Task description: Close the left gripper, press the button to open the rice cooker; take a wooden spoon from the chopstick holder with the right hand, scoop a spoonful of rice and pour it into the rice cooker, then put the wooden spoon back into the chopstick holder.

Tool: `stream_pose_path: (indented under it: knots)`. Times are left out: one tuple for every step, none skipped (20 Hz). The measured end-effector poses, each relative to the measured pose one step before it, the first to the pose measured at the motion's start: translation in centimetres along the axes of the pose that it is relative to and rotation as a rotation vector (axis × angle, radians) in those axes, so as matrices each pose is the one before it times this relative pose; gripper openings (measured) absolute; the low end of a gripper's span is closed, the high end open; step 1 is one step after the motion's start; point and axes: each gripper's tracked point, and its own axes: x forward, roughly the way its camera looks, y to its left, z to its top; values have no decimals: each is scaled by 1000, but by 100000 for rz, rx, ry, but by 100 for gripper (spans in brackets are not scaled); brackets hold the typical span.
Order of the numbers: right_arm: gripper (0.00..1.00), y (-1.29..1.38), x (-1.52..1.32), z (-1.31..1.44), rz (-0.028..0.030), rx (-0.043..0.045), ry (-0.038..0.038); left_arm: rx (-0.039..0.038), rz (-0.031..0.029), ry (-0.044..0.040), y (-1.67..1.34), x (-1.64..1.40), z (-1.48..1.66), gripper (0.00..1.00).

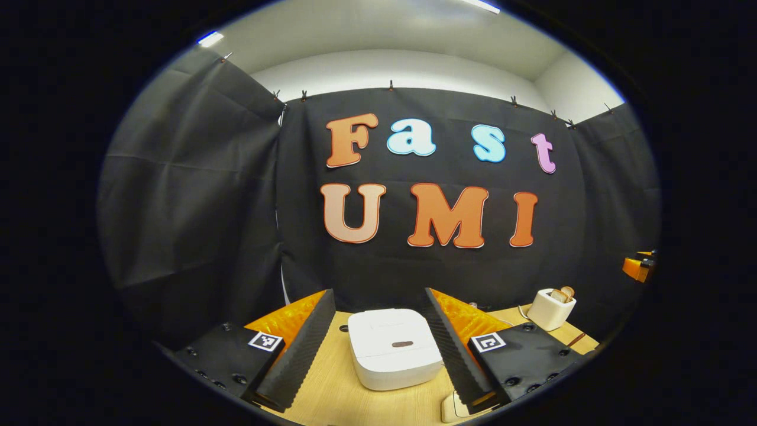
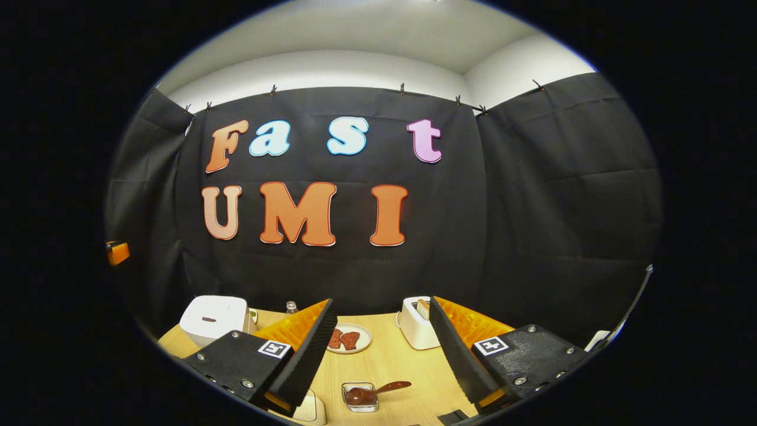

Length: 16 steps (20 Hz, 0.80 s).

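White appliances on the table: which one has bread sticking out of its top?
The toaster, the small white box right of the plate in the right gripper view. The rice cooker is wider, its flat lid shut.

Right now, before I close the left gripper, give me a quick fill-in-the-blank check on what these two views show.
1. The rice cooker's lid is ____.
2. The left gripper's jaws are ____.
3. On the plate lie ____ reddish pieces.
4. The small glass dish holds a ____.

Missing words: closed; open; two; spoon
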Motion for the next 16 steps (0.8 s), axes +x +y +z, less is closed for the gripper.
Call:
stream_pose_path:
  knots:
    - [97, 152, -27, 35, 112, -417, -89, 143, 228, -24, 228, -52, -10, 100]
    - [97, 115, -51, 77, 151, -282, -212, 353, 550, 267, 244, 88, -20, 100]
    - [97, 187, -59, 48, 403, -255, -105, 237, 580, -50, 255, -72, -75, 97]
    - [97, 107, 35, -6, 151, -185, 212, -60, 805, -319, 259, -26, 162, 97]
    - [97, 0, -50, -123, 179, 11, 364, -157, 228, 138, 83, 37, -142, 89]
    - [97, 133, -55, -34, 293, 538, 743, 21, -248, 993, 40, 30, -283, 82]
    - [97, 280, 48, -88, 450, 699, 393, 169, -577, 1737, -120, -26, -543, 75]
    - [97, 79, -31, 64, 377, 241, -201, 156, -41, 181, 45, -246, 38, 63]
    - [97, -33, -11, -62, 1, -347, -43, 166, 3644, -437, 1151, 374, 118, 44]
    - [97, 68, -29, 65, 345, -841, -158, 130, 1235, -537, 345, -30, 331, 26]
    - [97, 79, -6, -38, -32, -790, -100, 478, -392, -482, -3, -97, -161, 7]
    - [97, 41, 103, -51, 2, -863, 45, 304, 267, -648, -43, -114, 221, 10]
    - [96, 89, -24, 62, -42, -886, -67, 182, -853, -607, -337, 89, 55, 10]
    - [97, 64, -15, 62, -223, -680, -161, 219, -1543, 168, -469, -106, 33, 10]
    - [97, 41, 86, 51, -104, -329, -178, 369, -741, 285, -153, 62, -196, 10]
    - [97, 117, -8, 104, 190, 45, -4, 897, 2215, -483, 376, 251, 55, 10]
